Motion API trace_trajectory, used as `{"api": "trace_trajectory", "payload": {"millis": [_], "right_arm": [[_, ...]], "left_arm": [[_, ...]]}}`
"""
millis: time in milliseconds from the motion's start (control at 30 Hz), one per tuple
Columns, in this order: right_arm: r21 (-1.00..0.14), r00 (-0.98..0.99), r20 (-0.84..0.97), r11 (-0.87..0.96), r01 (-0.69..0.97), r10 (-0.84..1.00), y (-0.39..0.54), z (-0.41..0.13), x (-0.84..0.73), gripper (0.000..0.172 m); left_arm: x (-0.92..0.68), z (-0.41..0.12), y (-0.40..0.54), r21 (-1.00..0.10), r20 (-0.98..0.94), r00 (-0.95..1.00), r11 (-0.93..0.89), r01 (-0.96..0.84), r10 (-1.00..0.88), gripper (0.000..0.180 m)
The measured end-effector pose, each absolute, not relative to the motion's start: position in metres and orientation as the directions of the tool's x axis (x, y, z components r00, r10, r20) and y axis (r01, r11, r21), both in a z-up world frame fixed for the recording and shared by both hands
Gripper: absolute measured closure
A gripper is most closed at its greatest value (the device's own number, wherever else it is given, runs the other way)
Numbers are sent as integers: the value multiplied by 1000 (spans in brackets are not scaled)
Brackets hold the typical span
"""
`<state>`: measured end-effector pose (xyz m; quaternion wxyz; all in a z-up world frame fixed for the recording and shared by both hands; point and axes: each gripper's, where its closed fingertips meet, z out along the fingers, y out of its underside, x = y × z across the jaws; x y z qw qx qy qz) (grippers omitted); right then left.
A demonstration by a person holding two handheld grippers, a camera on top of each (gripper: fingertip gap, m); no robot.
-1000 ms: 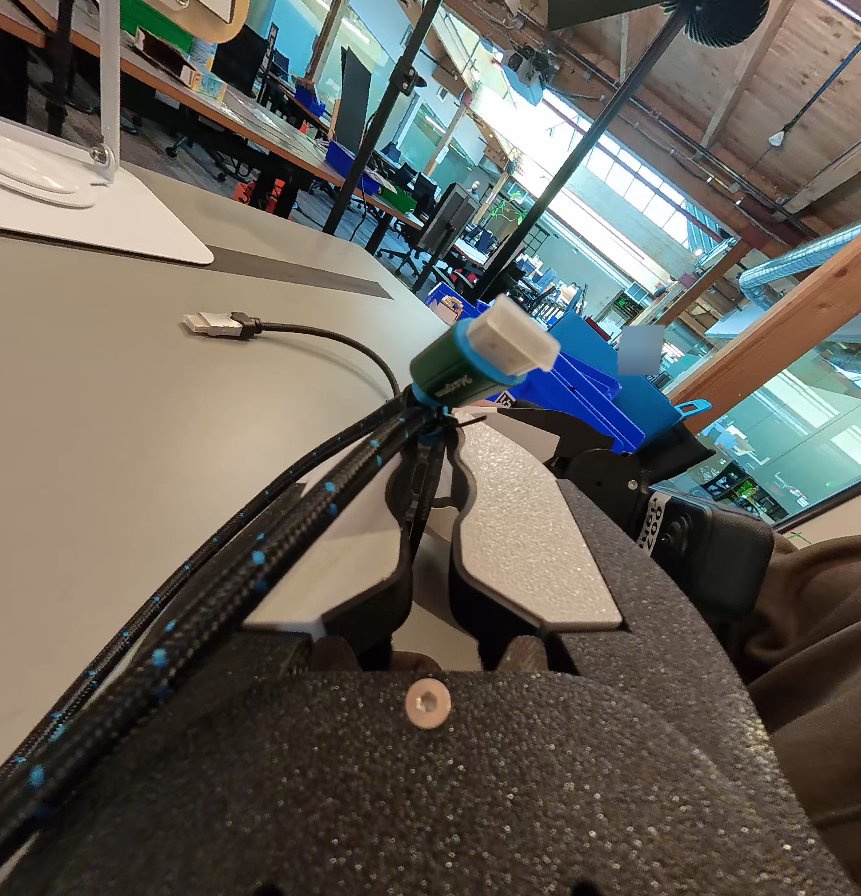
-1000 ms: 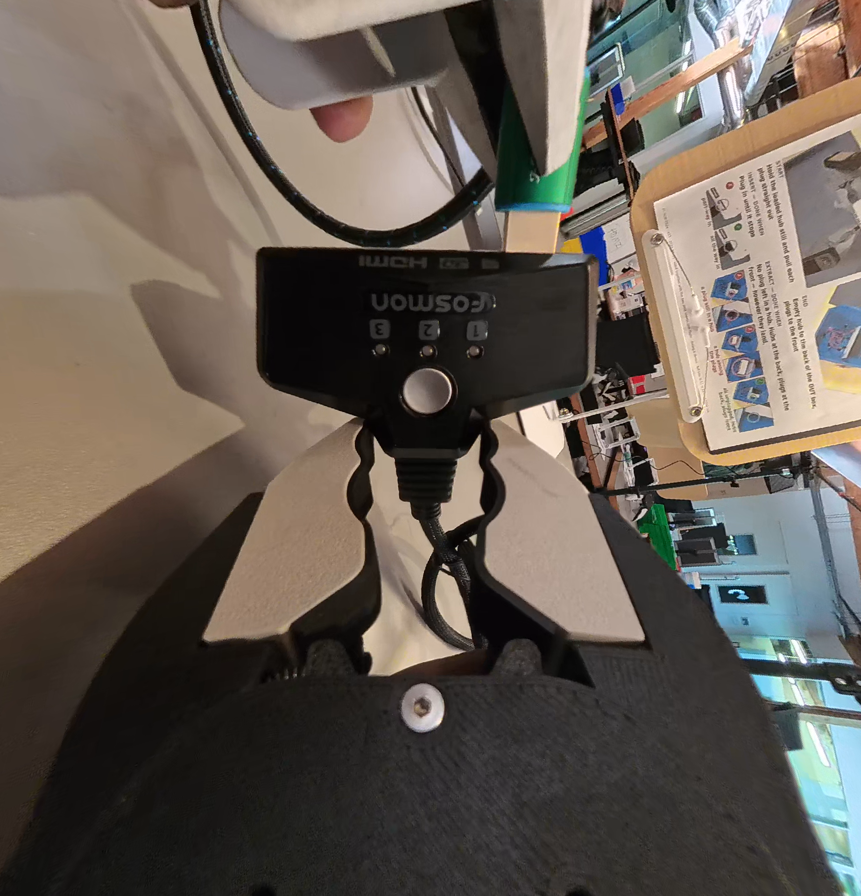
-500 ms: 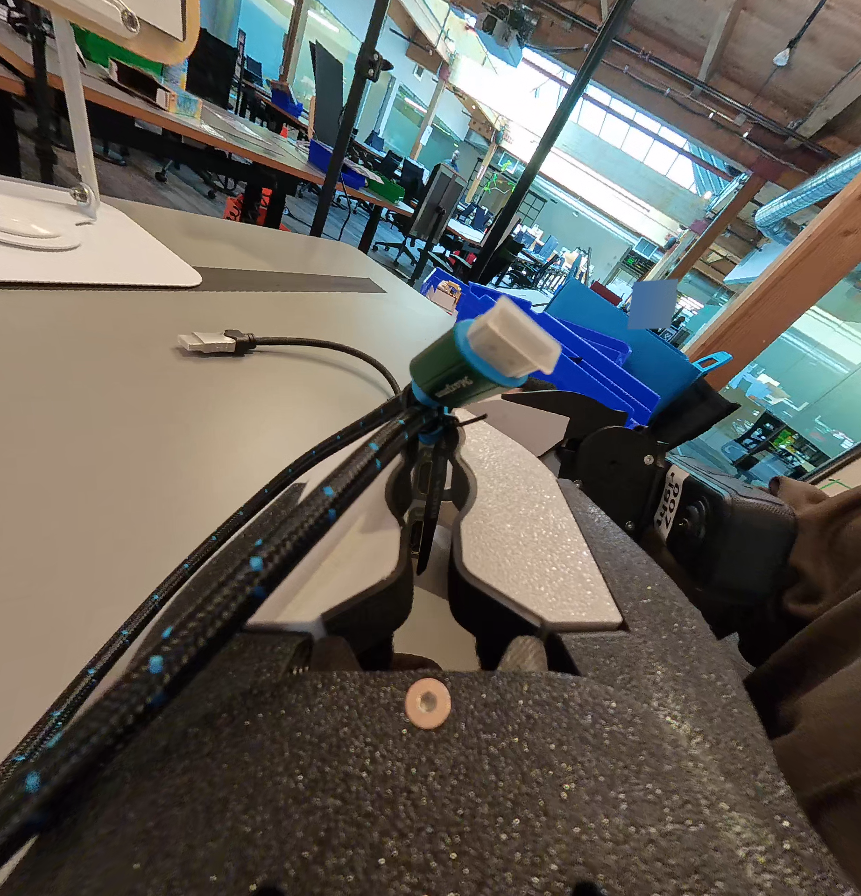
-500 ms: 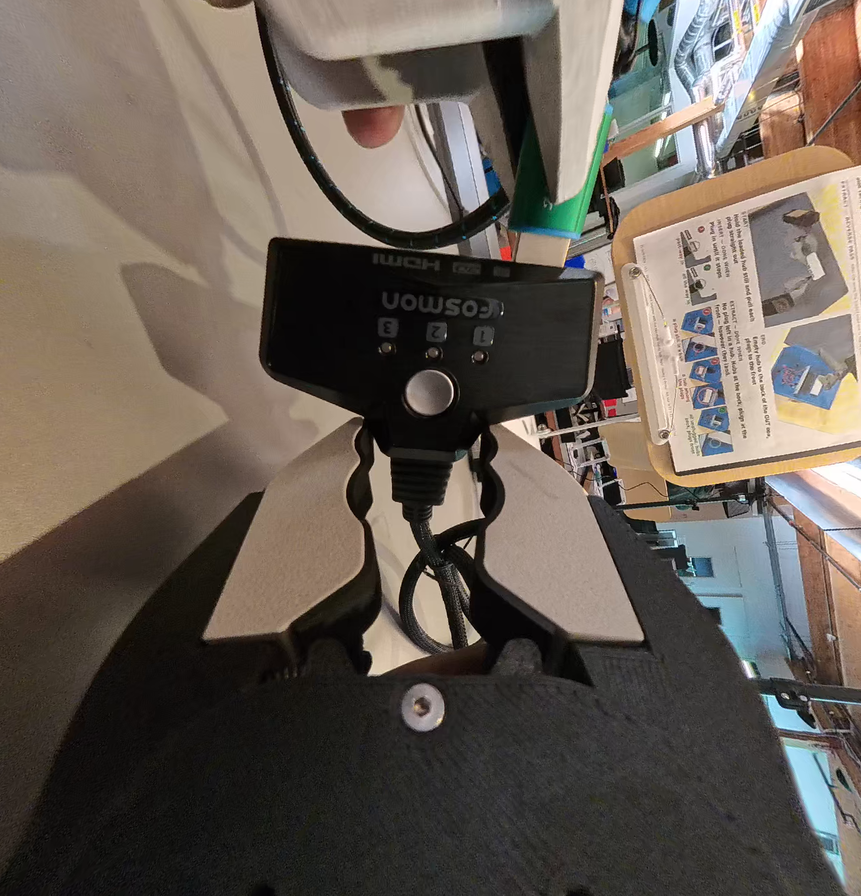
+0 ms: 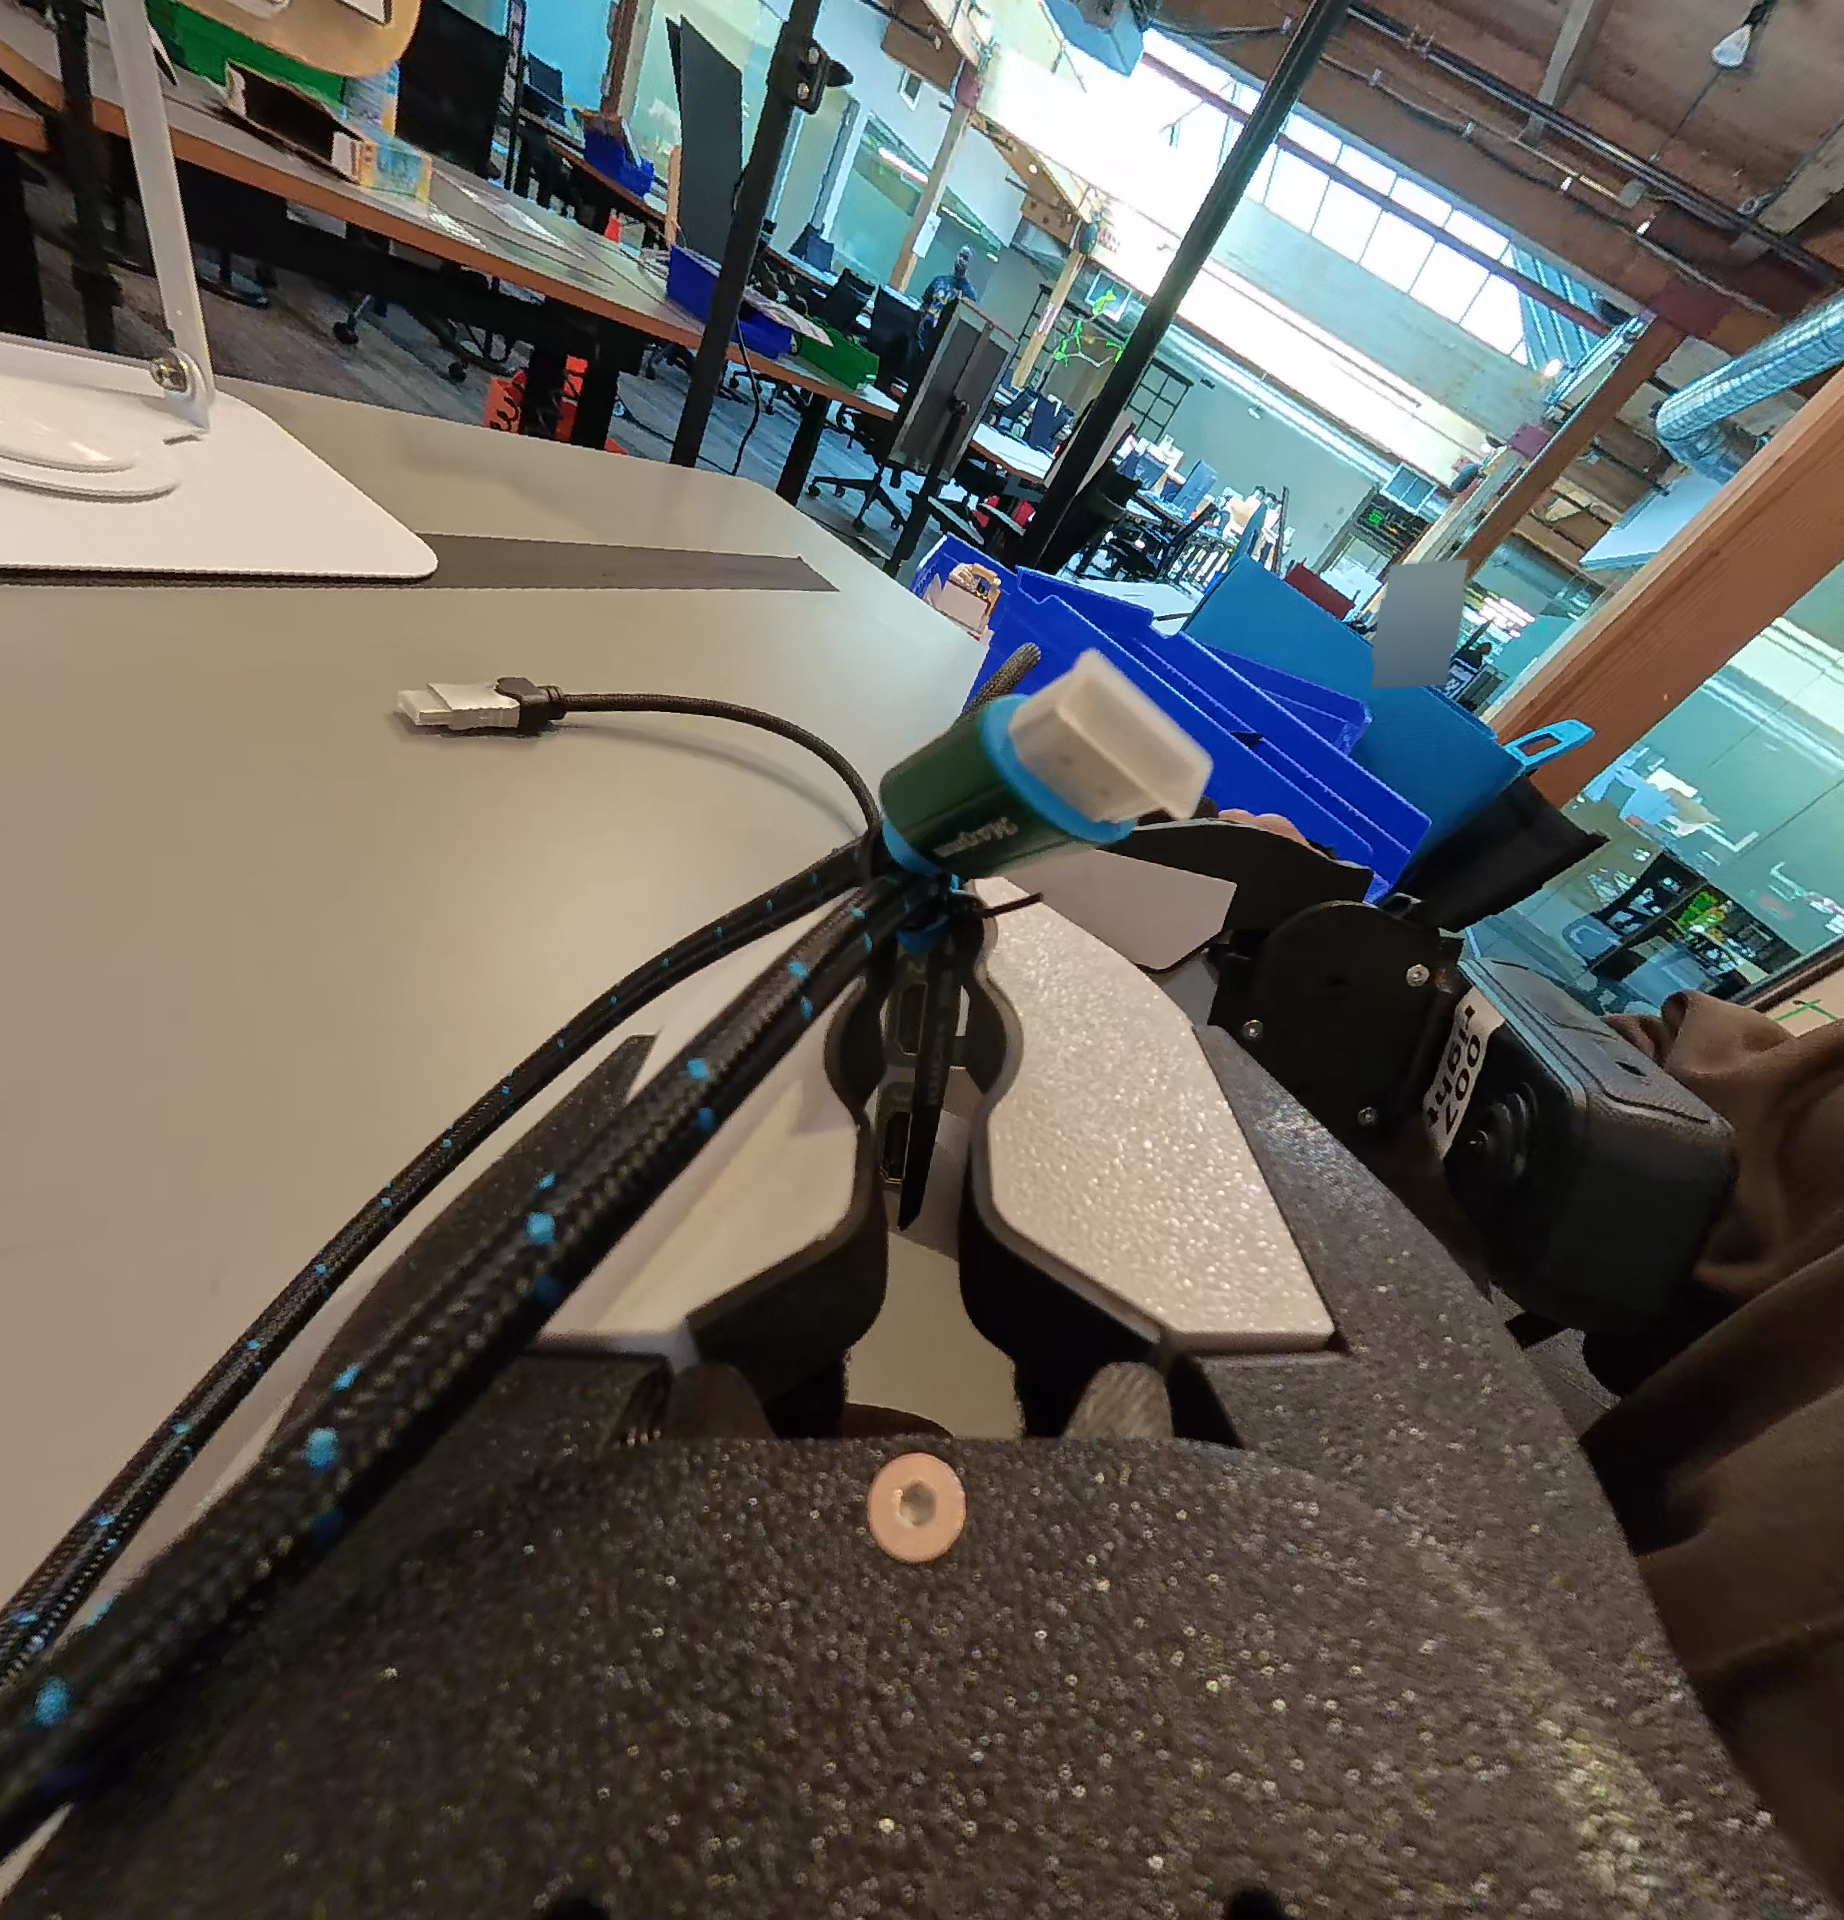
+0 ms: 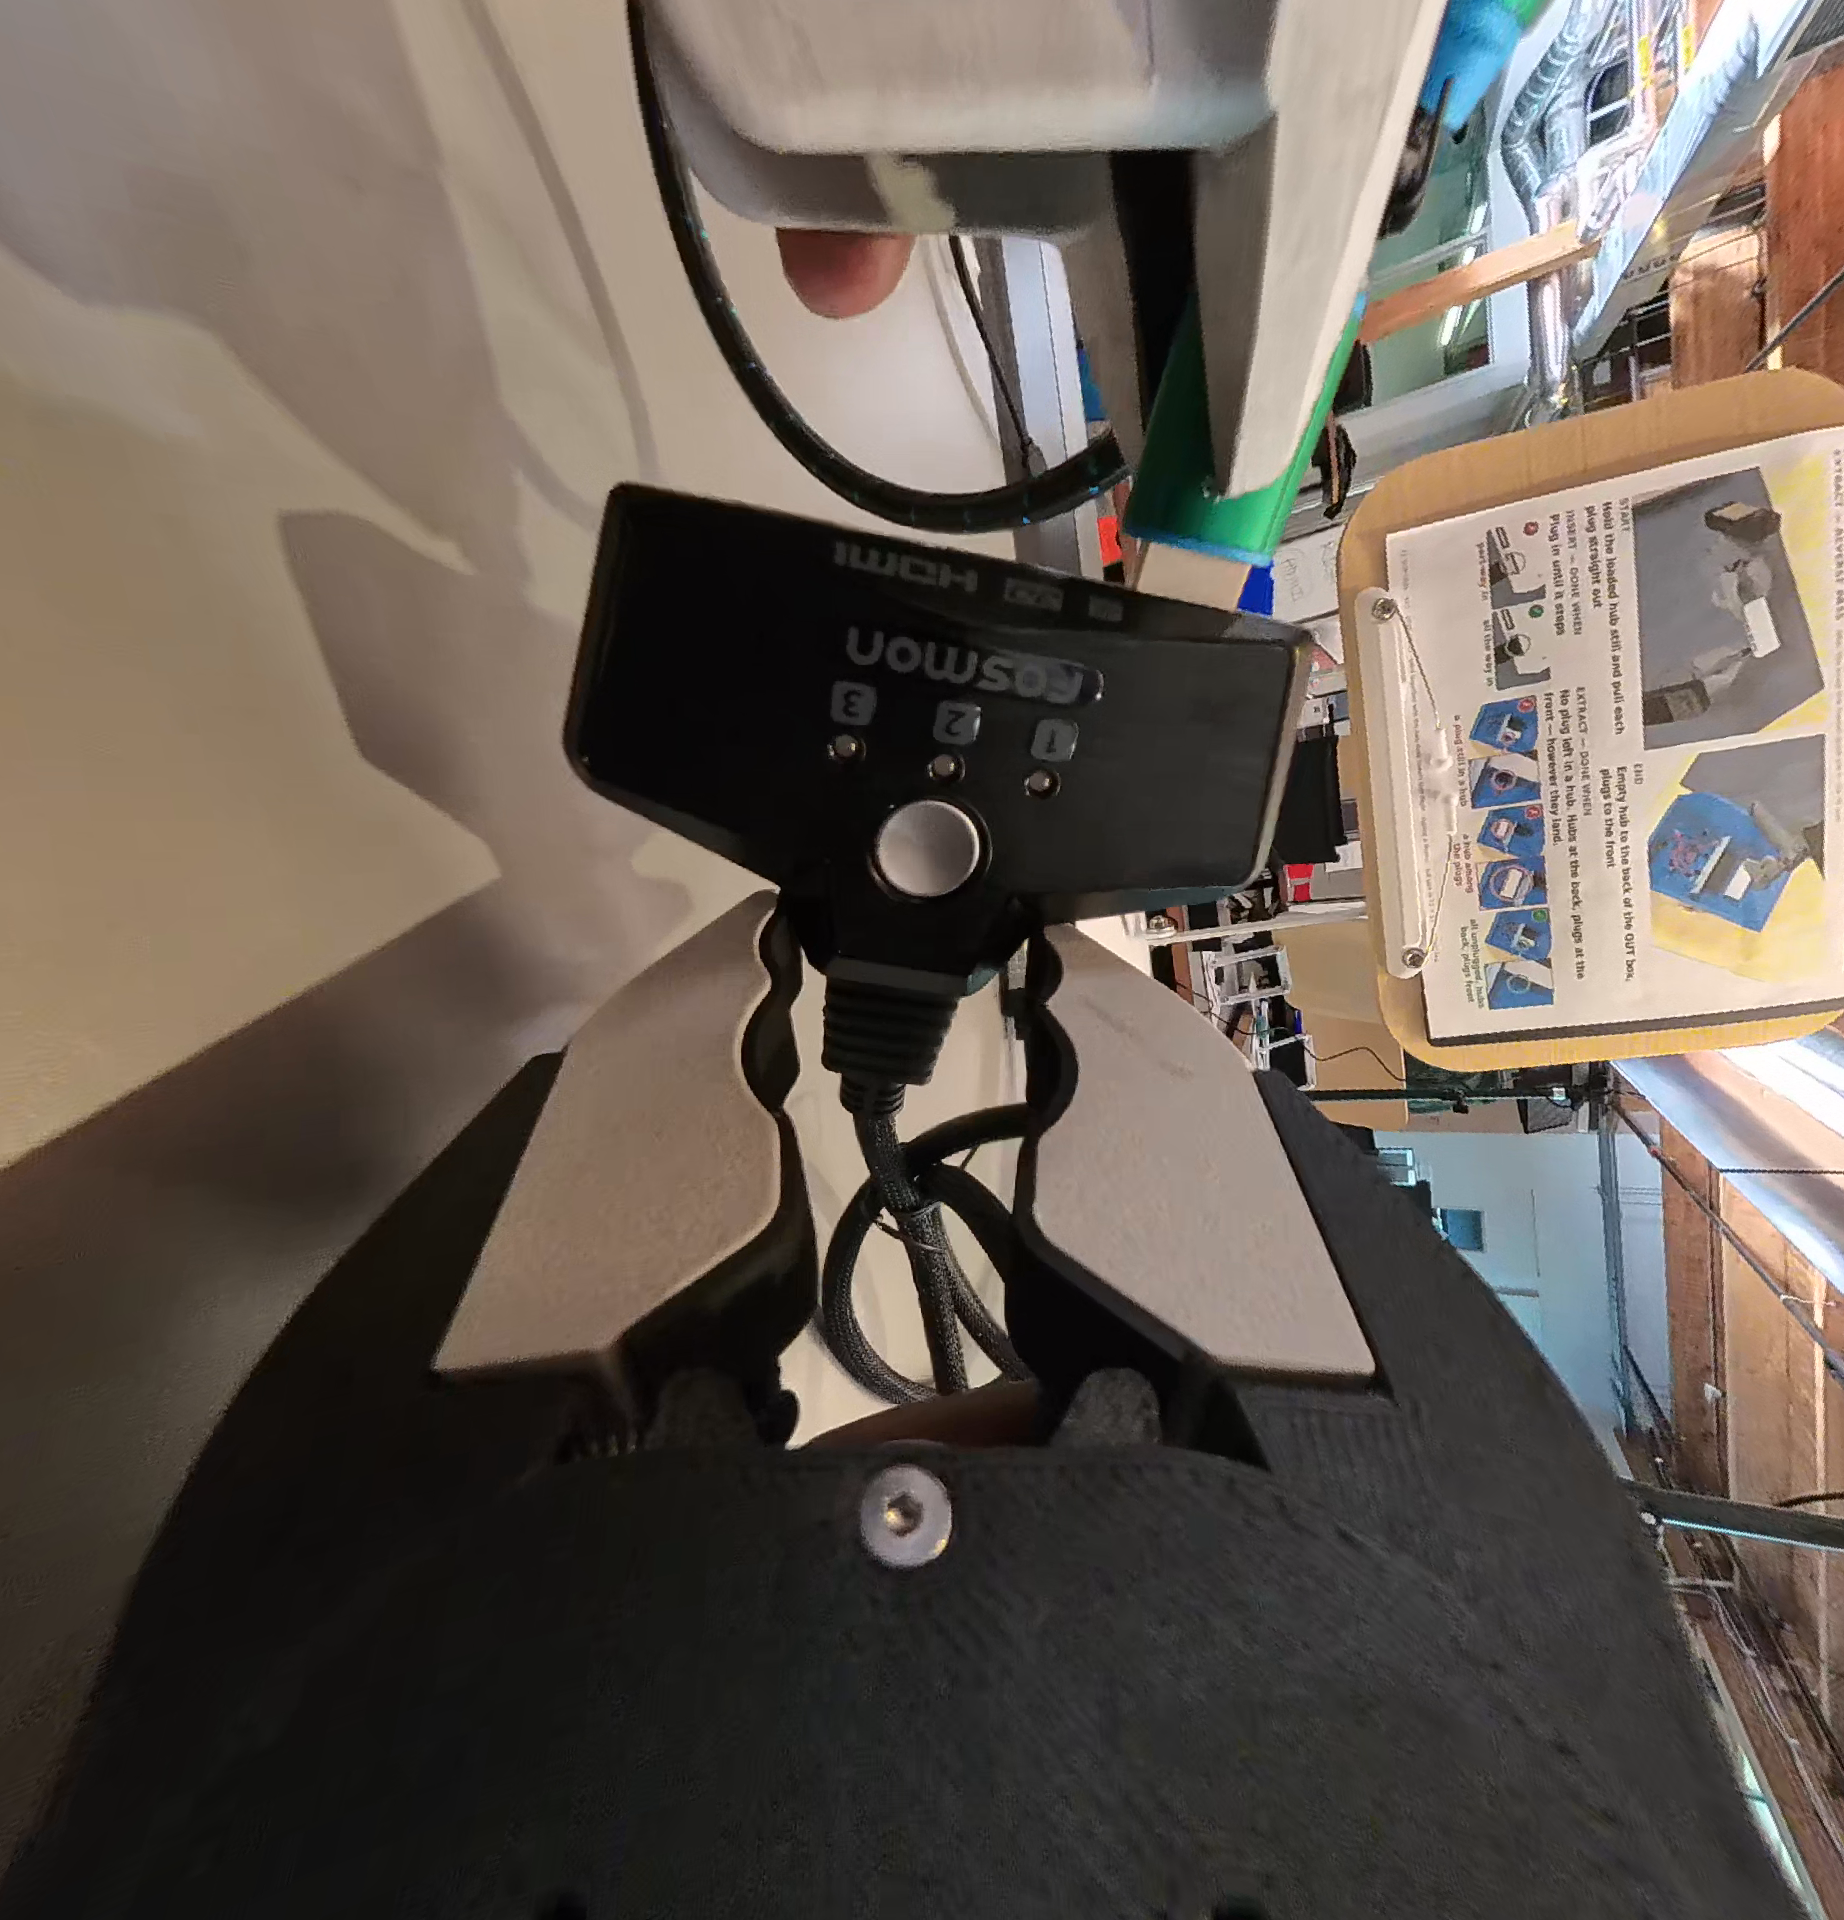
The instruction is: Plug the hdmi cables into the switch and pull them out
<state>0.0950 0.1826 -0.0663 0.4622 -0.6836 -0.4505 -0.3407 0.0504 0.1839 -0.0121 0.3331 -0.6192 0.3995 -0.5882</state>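
Observation:
My left gripper (image 5: pixel 923 935) is shut on a green plug (image 5: pixel 985 805) with blue bands and a white tip, which sticks out beyond the fingertips. Its black braided cable (image 5: pixel 461 1226) with blue flecks trails down to the lower left. The right wrist view shows the same green plug (image 6: pixel 1178 457) clamped between the left fingers (image 6: pixel 1282 260), with its tip just behind the far edge of a black switch box (image 6: pixel 928 717). My right gripper (image 6: pixel 913 935) is shut on the narrow neck of that box, whose cable (image 6: pixel 897 1195) loops back between the fingers. The box's ports (image 5: pixel 902 1023) show between my left fingers.
A second cable with a silver plug (image 5: pixel 461 707) lies on the grey table (image 5: pixel 274 935). A white pad and stand base (image 5: pixel 222 520) sit at the back left. Blue bins (image 5: pixel 1261 707) stand past the table's right edge. A board with an instruction sheet (image 6: pixel 1624 727) is at the right. My right fingertips sit around 7 cm from my left ones.
The left gripper with the green plug has come closer in the right wrist view, and the switch box has tilted a little. Both grasps are unchanged.

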Motion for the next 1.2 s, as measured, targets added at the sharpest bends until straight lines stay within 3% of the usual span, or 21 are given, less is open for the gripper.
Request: {"api": "trace_trajectory", "payload": {"millis": [333, 600, 733, 800, 900, 1200], "right_arm": [[-300, 337, 890, -165, 940, 305, 183, -65, 89, 132], [-346, 388, 879, -190, 919, 278, 185, -65, 97, 127], [-334, 368, 892, -167, 928, 262, 181, -58, 92, 134], [-344, 377, 895, -167, 924, 239, 180, -52, 93, 139], [-372, 405, 885, -173, 912, 231, 179, -50, 96, 146], [-394, 431, 845, -178, 902, 316, 174, -65, 96, 143]], "left_arm": [[48, -13, 184, -880, 466, -21, -460, -118, -885, 164], [51, -16, 189, -842, 536, -28, -532, -86, -844, 169], [50, -19, 198, -803, 595, -27, -593, -58, -804, 167], [49, -16, 194, -799, 601, -69, -598, -55, -796, 179], [53, -21, 192, -800, 599, -58, -595, -76, -799, 180], [54, -34, 195, -781, 618, -18, -611, -130, -786, 178]]}}
